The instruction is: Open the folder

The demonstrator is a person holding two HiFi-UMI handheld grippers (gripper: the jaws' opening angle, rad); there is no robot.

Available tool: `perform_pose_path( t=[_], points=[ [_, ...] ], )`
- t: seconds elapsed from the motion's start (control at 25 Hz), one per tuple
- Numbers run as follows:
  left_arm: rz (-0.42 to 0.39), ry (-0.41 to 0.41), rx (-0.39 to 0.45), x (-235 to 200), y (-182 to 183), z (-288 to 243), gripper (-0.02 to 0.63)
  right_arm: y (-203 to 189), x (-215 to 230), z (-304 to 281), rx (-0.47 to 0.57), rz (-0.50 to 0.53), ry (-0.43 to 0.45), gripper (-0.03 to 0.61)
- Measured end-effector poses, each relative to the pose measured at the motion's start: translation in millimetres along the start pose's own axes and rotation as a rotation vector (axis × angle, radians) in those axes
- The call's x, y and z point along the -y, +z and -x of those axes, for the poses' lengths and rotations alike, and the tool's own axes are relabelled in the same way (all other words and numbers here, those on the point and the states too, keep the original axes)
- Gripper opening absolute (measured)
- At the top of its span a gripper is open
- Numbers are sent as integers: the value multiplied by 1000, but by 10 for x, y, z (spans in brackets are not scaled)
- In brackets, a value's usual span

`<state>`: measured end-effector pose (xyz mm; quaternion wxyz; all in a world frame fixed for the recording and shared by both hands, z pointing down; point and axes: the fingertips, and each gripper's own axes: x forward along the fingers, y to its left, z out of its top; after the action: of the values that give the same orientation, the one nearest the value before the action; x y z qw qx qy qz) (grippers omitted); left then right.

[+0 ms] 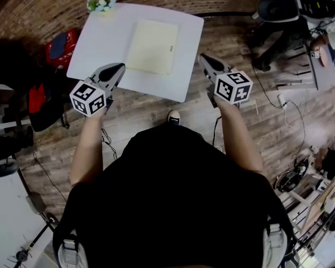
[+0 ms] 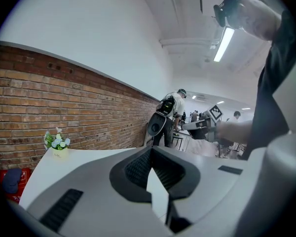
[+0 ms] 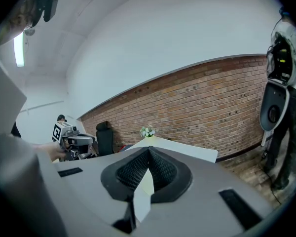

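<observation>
Nothing of the task is done yet: the folder (image 1: 152, 46) lies closed and flat on the table (image 1: 100, 43), untouched. It sits ahead of both grippers, to the right of the left gripper (image 1: 118, 68) and to the left of the right gripper (image 1: 204, 58), apart from each. Both have their jaws pressed together on nothing. The folder's long axis runs away from the grippers, roughly the way they point; its small tab faces the right gripper, so that edge probably lifts
</observation>
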<state>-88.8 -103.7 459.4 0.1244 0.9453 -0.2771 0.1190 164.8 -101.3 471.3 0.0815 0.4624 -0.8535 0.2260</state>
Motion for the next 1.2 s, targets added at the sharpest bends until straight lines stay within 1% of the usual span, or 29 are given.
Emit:
perform_pose_path(
  t=[0.32,1.2],
  points=[
    [0,23,-7,111,50,-153,12,17,189,36,-10,-1,25,23],
    [10,92,-23,184,136,-677,12,-16,668,-146,-65,2,134,24]
  ],
)
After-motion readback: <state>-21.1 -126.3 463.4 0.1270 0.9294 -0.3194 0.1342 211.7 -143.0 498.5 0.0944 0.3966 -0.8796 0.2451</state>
